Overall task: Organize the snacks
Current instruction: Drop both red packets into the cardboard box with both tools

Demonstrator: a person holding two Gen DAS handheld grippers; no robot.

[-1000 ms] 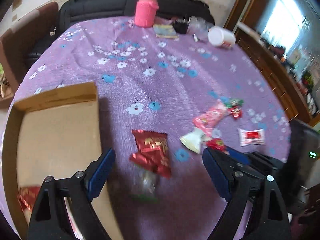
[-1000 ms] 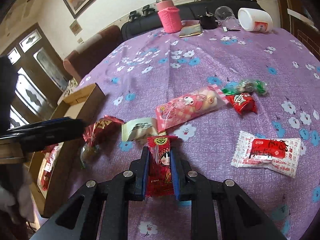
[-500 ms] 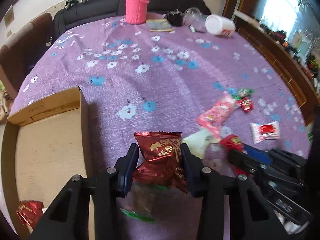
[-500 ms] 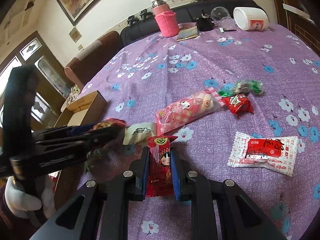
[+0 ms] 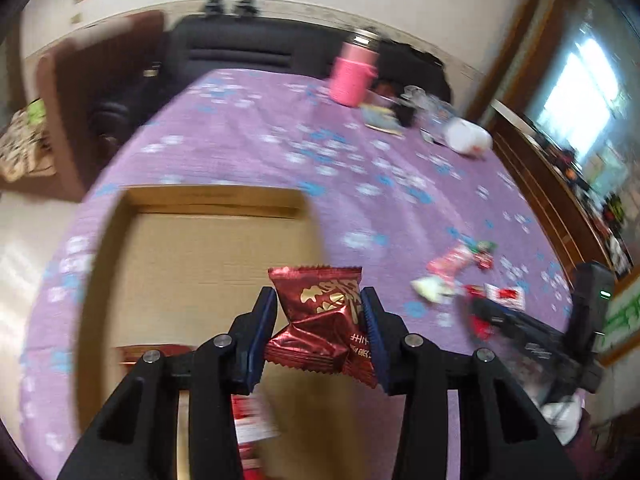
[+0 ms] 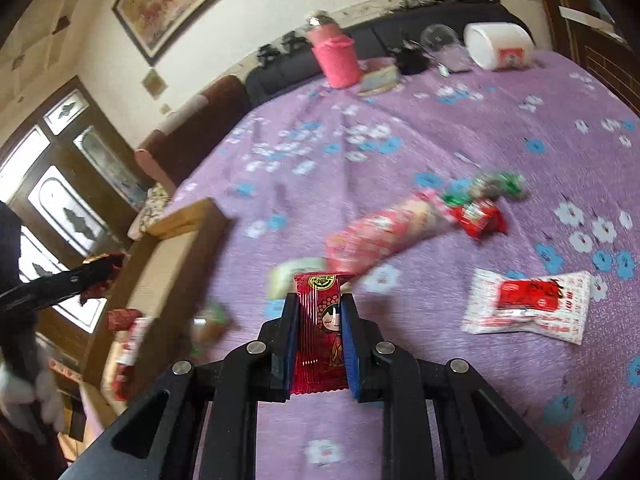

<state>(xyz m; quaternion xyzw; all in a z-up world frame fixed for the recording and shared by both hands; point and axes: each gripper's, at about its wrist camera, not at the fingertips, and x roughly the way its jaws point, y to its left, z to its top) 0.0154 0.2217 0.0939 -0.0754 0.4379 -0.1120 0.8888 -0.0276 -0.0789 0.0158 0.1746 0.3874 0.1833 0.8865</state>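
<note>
My left gripper (image 5: 318, 312) is shut on a dark red foil snack packet with gold print (image 5: 320, 312) and holds it above the open cardboard box (image 5: 200, 264). The box holds a few red and white packets (image 5: 252, 420) near its front. My right gripper (image 6: 319, 320) is shut on a narrow red snack packet with a cartoon girl (image 6: 320, 328), above the purple flowered tablecloth (image 6: 400, 140). The left gripper (image 6: 96, 276) also shows at the far left of the right wrist view, over the box (image 6: 168, 264).
Loose snacks lie on the cloth: a long pink packet (image 6: 384, 232), a small red one (image 6: 476, 218), a green-wrapped one (image 6: 492, 184), a white and red packet (image 6: 528, 304), a pale green one (image 6: 288, 280). A pink flask (image 6: 336, 56), a white jar (image 6: 500, 46) and a glass stand at the back.
My left gripper closed on the dark red foil packet, lifted it and swung left over the box. My right gripper stayed shut on its red packet and rose and turned slightly.
</note>
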